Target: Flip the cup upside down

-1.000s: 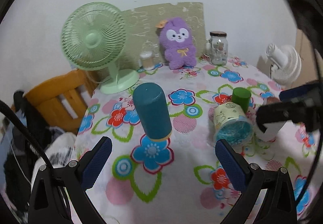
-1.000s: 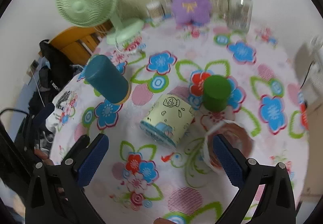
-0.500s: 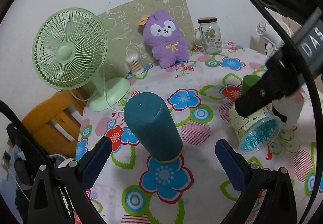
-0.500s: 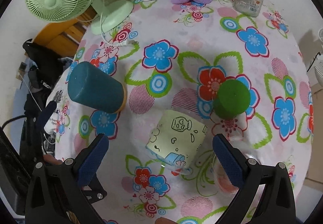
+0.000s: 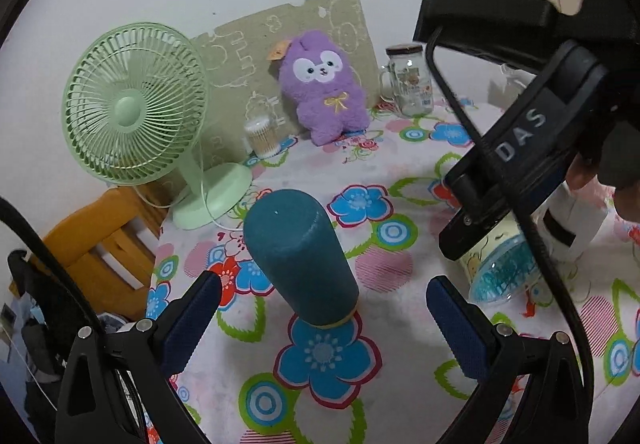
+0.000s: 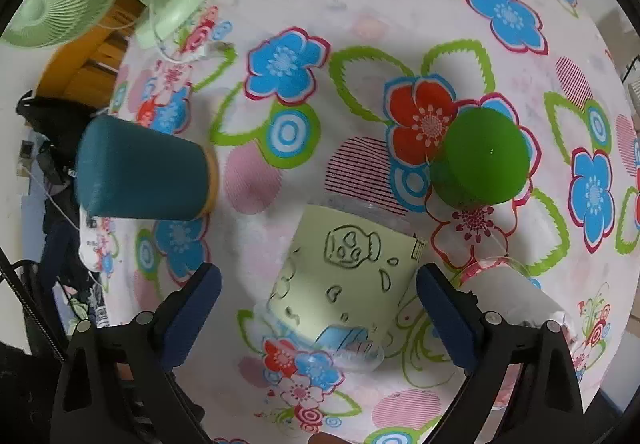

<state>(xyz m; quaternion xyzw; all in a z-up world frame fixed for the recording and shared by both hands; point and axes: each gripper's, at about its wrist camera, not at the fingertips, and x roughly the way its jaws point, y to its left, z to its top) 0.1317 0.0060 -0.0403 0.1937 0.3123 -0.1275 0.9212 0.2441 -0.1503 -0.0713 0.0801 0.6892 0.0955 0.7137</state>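
A pale yellow-green cup with cartoon drawings (image 6: pixel 344 276) lies on its side on the floral tablecloth, its clear mouth toward me; it also shows in the left wrist view (image 5: pixel 496 264). My right gripper (image 6: pixel 318 308) is open, its jaws straddling this cup from above. A teal cup (image 5: pixel 300 256) stands upside down in front of my open left gripper (image 5: pixel 320 324), and shows in the right wrist view (image 6: pixel 140 171). A green cup (image 6: pixel 482 159) stands upside down. A white and pink cup (image 6: pixel 516 292) lies by my right fingertip.
A green desk fan (image 5: pixel 136 111), a purple plush toy (image 5: pixel 320 83), a glass jar (image 5: pixel 410 79) and a cotton swab tub (image 5: pixel 262 137) stand along the table's back. A wooden chair (image 5: pixel 96 252) is at the left edge.
My right gripper has dropped lower over the yellow-green cup, which now sits between its jaws. My left gripper has drawn closer to the teal cup.
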